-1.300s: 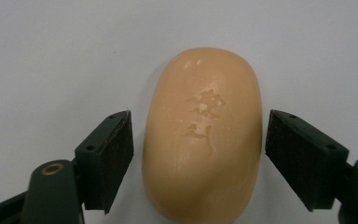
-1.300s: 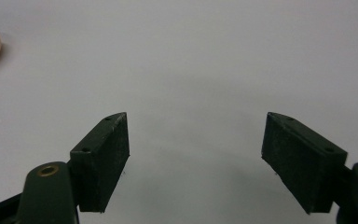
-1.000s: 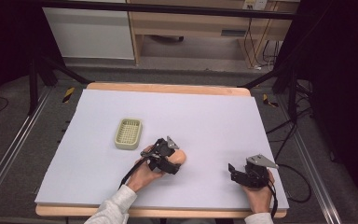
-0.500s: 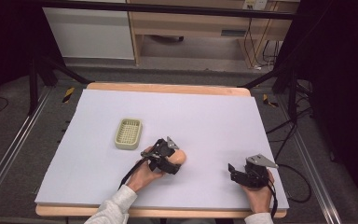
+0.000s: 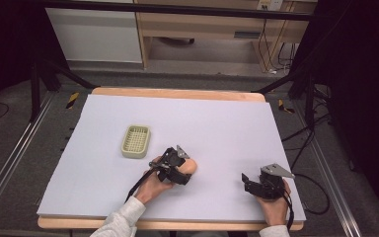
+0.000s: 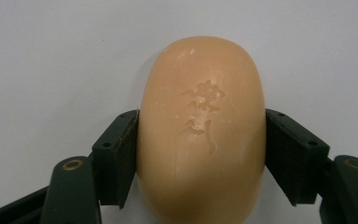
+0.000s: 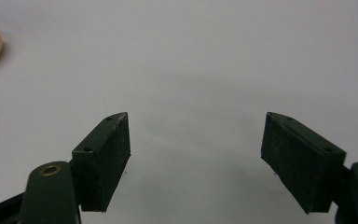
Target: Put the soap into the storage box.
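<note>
The left gripper [image 6: 200,154] clamps a peach-coloured bar of soap [image 6: 201,130] across its narrow sides, jaws having just been closing onto it, the stamped face up, a hold that likely keeps the slick bar from twisting. The soap lies on the white table [image 5: 227,128], near a pale green soap dish [image 5: 136,141], its probable destination. The right gripper [image 7: 196,158] waits, jaws apart and empty, well clear.

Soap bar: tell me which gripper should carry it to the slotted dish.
Left. The left gripper already clamps the soap bar, pads on both sides, and sits near the dish. The right gripper stands open with nothing between its jaws, farther off.
</note>
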